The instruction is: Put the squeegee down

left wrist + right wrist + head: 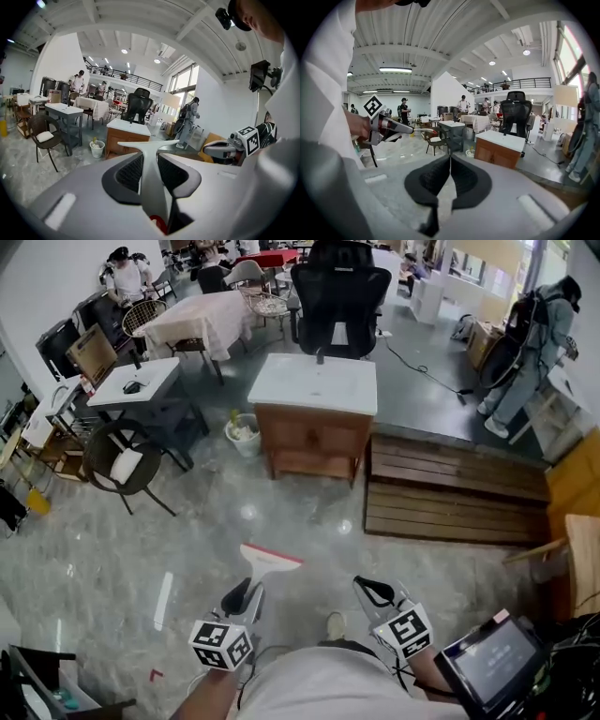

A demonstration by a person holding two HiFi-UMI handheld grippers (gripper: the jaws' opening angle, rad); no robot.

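Note:
The squeegee point(267, 562) has a white handle and a red-edged blade. My left gripper point(246, 592) is shut on its handle low in the head view, and the blade points ahead over the grey floor. In the left gripper view the handle point(151, 180) runs between the dark pads point(129, 173), with the blade point(147, 144) crosswise beyond them. My right gripper point(371, 591) hangs beside it to the right, shut and empty; its pads point(461, 176) meet with nothing between them. The left gripper point(386, 126) also shows at the left of the right gripper view.
A wooden sink cabinet point(314, 423) with a white top stands ahead, with a small bin point(244, 434) at its left. A wooden pallet point(455, 488) lies to the right. A round chair point(122, 460), a grey table point(141, 381) and a person point(534, 343) stand around.

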